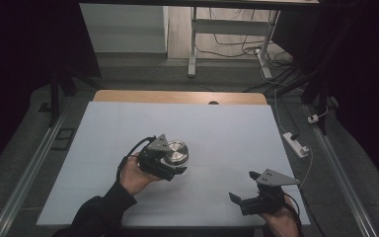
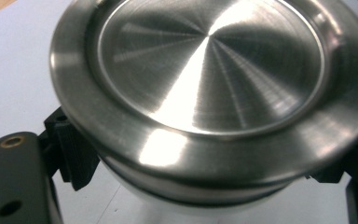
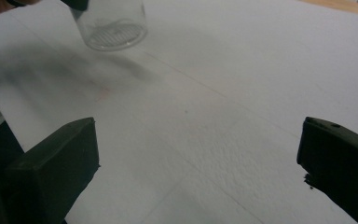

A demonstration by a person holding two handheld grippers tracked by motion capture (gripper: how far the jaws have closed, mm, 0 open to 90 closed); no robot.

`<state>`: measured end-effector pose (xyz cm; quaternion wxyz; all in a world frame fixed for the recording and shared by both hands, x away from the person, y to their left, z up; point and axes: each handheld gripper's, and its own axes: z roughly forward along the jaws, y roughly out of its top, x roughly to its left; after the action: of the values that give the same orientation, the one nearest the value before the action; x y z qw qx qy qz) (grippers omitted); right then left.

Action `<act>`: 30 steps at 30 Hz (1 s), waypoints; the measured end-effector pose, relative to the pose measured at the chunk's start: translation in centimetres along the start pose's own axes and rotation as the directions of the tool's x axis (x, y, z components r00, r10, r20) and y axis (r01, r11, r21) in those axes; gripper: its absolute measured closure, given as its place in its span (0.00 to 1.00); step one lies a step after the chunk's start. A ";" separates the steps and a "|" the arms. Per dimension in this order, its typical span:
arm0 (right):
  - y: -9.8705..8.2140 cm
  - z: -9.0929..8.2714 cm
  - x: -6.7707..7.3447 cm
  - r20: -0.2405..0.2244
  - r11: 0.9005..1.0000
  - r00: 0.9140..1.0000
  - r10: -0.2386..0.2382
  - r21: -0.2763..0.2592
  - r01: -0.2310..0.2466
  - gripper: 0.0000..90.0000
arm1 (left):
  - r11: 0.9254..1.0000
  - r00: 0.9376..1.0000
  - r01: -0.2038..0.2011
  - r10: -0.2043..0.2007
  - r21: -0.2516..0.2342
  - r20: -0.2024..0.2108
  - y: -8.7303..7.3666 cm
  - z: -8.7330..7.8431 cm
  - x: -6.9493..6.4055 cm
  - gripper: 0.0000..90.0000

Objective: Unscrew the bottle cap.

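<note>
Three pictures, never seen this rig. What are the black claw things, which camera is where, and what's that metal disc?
No robot here: a person holds a two-jaw gripper in each hand. The high view looks down on a white table from the person's side, with forearms coming in at the bottom. The other two views come from cameras riding on the grippers, looking along their black jaws.

The left gripper is shut on a jar: a clear glass body with a shiny metal lid. Its own view looks at that lid close up, with the jaws at either side just under the rim. The right gripper view shows the jar's glass bottom from across the table.

The right gripper sits near the table's front right corner, jaws wide apart, with nothing between them.
</note>
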<state>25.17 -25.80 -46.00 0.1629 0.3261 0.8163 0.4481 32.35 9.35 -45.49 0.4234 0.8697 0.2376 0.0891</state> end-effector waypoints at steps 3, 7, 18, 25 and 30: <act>0.8 0.4 0.4 -0.022 1.000 0.999 -0.025 -0.005 0.025 0.00 | 1.000 1.000 0.001 -0.001 0.000 0.004 0.0 0.0 0.0 0.17; 2.3 1.0 0.9 -0.051 0.998 0.997 -0.060 -0.021 0.059 0.00 | 1.000 1.000 -0.001 0.002 -0.005 0.009 0.0 0.1 -0.1 0.17; 5.5 3.4 2.1 -0.169 0.996 0.982 -0.086 -0.022 0.084 0.00 | 1.000 1.000 -0.005 0.005 -0.004 0.016 -0.1 0.3 -0.2 0.17; 7.6 4.7 2.9 -0.174 0.994 0.979 -0.110 -0.027 0.107 0.00 | 1.000 1.000 -0.012 0.012 0.001 0.015 -0.1 0.4 -0.3 0.17; 9.2 5.7 3.6 -0.168 0.994 0.980 -0.109 -0.024 0.107 0.00 | 1.000 1.000 -0.017 0.017 0.003 0.015 -0.1 0.5 -0.4 0.17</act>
<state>29.27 -16.27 -41.29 0.1197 0.2410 0.8403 0.4705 32.15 8.87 -45.87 0.4230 0.8730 0.2271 0.0857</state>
